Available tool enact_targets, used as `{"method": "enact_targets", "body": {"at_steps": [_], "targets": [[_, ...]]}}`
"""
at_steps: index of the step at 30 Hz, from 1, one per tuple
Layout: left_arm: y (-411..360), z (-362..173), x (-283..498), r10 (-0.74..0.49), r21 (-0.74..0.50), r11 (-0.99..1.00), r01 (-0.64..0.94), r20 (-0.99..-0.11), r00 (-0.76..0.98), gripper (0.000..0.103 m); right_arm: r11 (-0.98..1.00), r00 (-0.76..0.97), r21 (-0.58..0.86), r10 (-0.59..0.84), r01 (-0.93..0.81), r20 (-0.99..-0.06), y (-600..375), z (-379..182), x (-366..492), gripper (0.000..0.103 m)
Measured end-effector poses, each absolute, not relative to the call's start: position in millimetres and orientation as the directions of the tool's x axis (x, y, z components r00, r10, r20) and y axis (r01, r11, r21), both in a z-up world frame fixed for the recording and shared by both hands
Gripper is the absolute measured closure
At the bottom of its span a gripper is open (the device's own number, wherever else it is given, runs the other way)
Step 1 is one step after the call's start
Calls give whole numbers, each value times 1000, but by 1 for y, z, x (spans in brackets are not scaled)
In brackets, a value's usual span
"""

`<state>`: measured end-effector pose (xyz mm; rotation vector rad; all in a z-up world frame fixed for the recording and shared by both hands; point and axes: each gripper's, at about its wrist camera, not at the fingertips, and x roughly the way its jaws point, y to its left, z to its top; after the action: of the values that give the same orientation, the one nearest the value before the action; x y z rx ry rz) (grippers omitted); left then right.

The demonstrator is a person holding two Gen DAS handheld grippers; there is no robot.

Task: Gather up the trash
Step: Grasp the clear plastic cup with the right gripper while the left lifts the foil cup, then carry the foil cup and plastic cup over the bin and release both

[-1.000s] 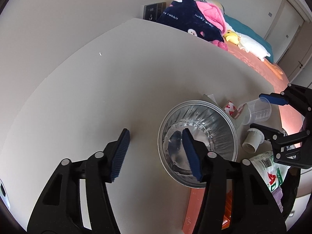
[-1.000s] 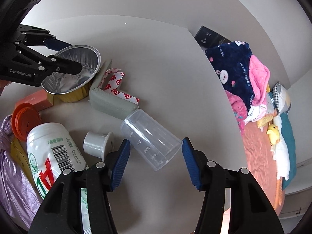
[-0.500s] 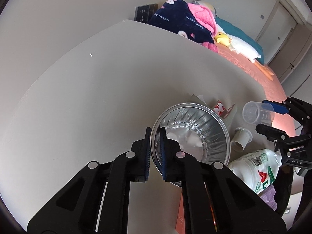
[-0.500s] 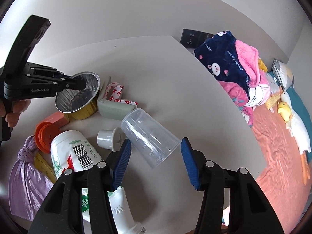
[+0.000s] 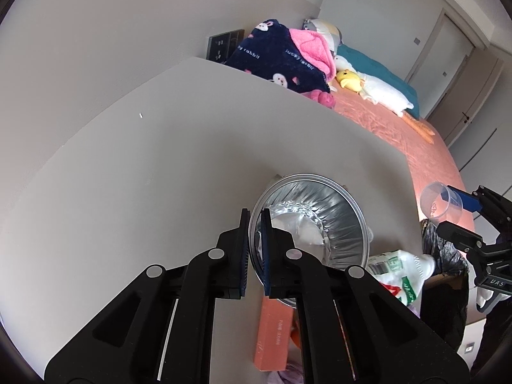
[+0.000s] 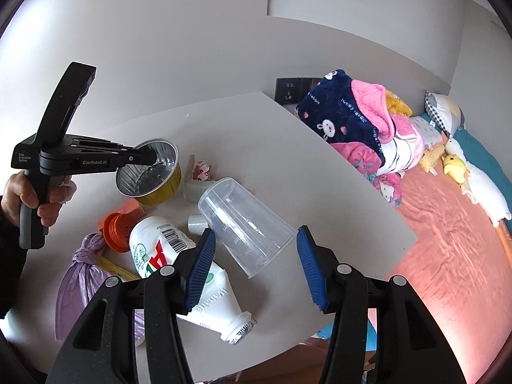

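My left gripper (image 5: 254, 246) is shut on the rim of a round foil bowl (image 5: 315, 224), silver inside and gold outside, and holds it above the white table (image 5: 144, 176); the bowl also shows in the right wrist view (image 6: 150, 168). My right gripper (image 6: 256, 265) is shut on a clear plastic measuring cup (image 6: 244, 224), lifted and tilted above the table's right edge. The cup also shows in the left wrist view (image 5: 441, 204).
On the table lie a white bottle with a barcode (image 6: 179, 265), an orange lid (image 6: 116, 232), a salmon box (image 5: 275, 336), a knotted purple bag (image 6: 80, 281), a small white cap (image 6: 196, 222) and wrappers (image 6: 201, 171). A black bag (image 5: 444, 275) hangs off the right edge. A bed (image 6: 448, 224) lies beyond.
My left gripper closed on the foil bowl's rim and lifted it. My right gripper raised the clear cup up and away from the table.
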<state>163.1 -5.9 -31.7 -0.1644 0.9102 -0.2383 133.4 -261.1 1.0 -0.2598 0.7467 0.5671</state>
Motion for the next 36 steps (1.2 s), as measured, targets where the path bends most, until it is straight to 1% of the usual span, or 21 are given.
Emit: {"method": "enact_targets", "body": {"at_steps": [12,24,36], "targets": [[-63,11,131,-360,-240,931,274,-717,597,97,873,664,-23,354,-488,-659,-307,24,93,49],[-130,29,99,-450,-250,883,398,-695,561,97,923,724,-25,285,-385,-629,-362,38,44,49],[-194,38,61,-521,-237,817,525,-693,499,97,966,764,-4,202,-258,-612,-416,44,6,49]]}}
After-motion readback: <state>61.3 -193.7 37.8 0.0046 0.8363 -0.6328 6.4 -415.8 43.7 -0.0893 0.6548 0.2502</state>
